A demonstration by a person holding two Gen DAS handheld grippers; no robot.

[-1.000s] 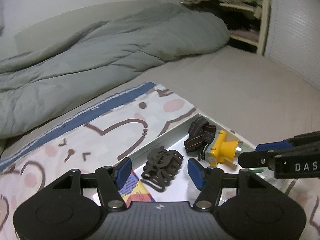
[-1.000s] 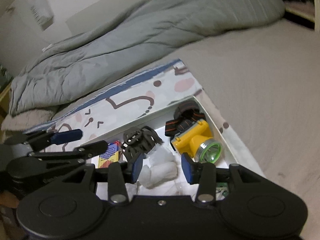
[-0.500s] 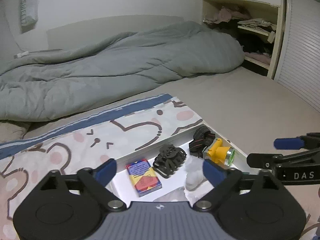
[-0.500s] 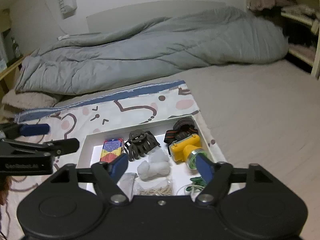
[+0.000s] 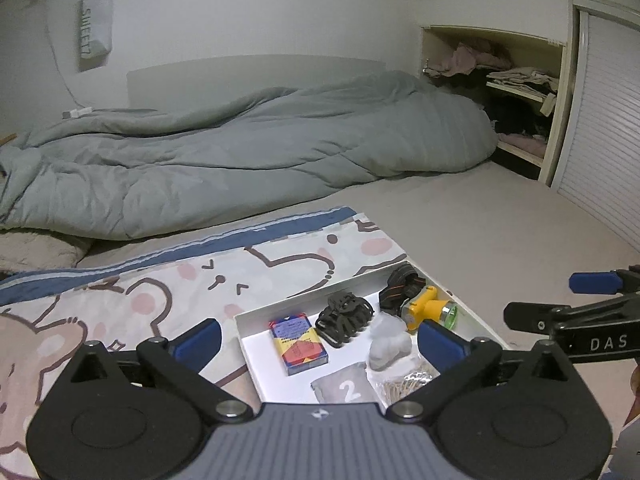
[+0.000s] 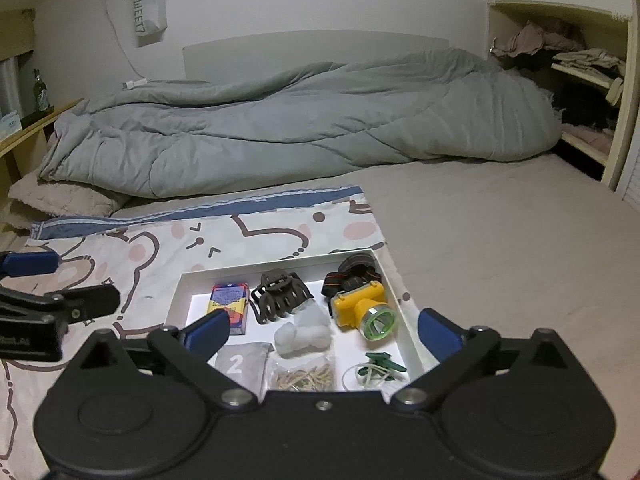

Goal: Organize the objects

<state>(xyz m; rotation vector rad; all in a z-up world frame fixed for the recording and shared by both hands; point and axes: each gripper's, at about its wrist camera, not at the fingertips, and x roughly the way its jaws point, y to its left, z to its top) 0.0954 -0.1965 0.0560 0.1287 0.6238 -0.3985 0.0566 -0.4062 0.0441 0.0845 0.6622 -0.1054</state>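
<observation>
White box (image 6: 408, 334) sits just ahead of both grippers, contents sorted inside. Left gripper (image 5: 318, 340) and right gripper (image 6: 324, 330) hover spread wide, empty; likely finished or choosing.

The room is dim, lit softly and evenly from above, colours muted and greyish. Shadows are faint. The white tray (image 6: 408, 344) floor is the brightest patch. Fisheye bending curves the wall (image 5: 256, 12) lines, and black corners vignette both views. Focus stays reasonably sharp.
</observation>
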